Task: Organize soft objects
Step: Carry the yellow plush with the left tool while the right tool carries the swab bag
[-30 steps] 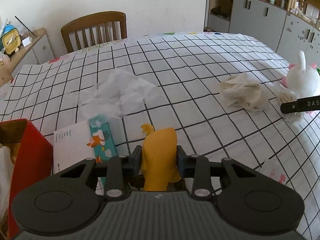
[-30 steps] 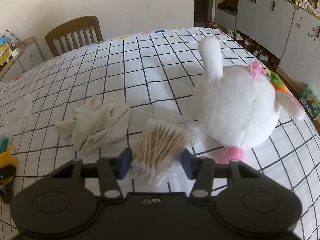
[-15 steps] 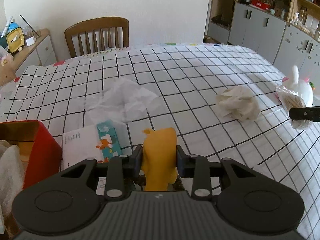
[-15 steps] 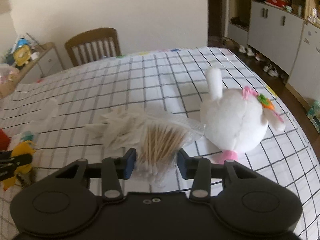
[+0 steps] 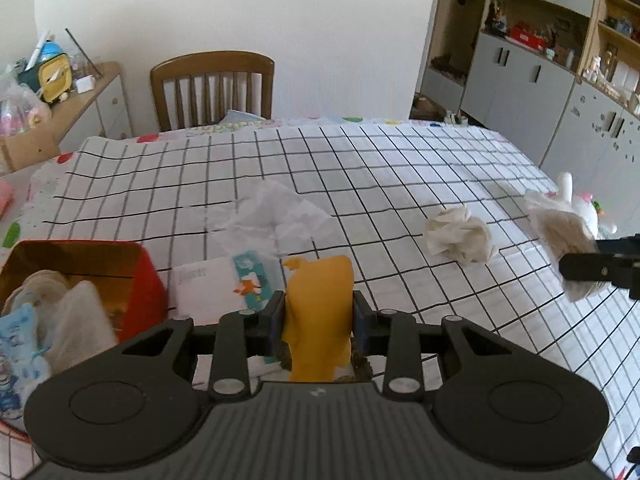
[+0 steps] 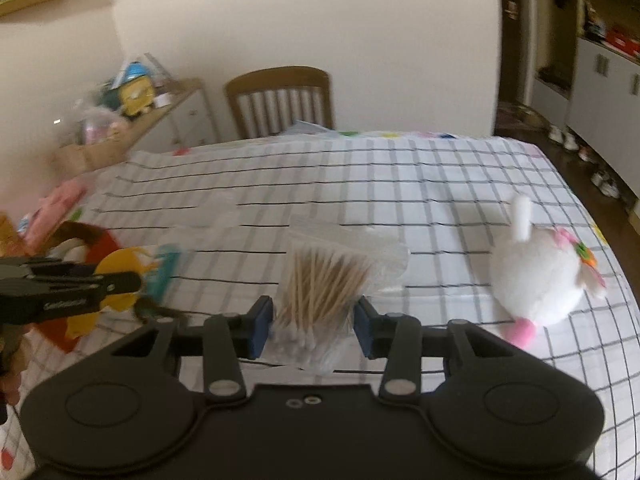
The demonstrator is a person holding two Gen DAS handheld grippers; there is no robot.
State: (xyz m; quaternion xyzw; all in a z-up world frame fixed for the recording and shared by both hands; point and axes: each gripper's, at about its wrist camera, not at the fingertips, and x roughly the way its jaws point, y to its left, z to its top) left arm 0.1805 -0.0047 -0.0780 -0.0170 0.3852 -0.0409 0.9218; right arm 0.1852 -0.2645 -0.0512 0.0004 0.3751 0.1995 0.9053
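Note:
My left gripper [image 5: 319, 326] is shut on a yellow soft toy [image 5: 320, 316] and holds it above the checked tablecloth [image 5: 360, 160], right of a red tin box [image 5: 142, 280] with soft items inside. My right gripper [image 6: 314, 326] is shut on a clear bag of cotton swabs [image 6: 324, 288], lifted off the table; the bag also shows in the left wrist view [image 5: 564, 236]. A white plush rabbit [image 6: 540, 276] sits on the table at the right. A crumpled cream cloth [image 5: 460, 234] lies mid-table.
A white tissue [image 5: 280, 212] and a booklet with a teal tissue pack [image 5: 248, 276] lie by the red box. A wooden chair [image 5: 212, 84] stands at the far edge. Cabinets [image 5: 520, 80] line the right wall. A side table with clutter [image 5: 52, 92] stands at far left.
Both grippers have risen. My right gripper lifted the cotton swab bag off the table and swung left, away from the rabbit. My left gripper has drawn back, bringing the red box into view.

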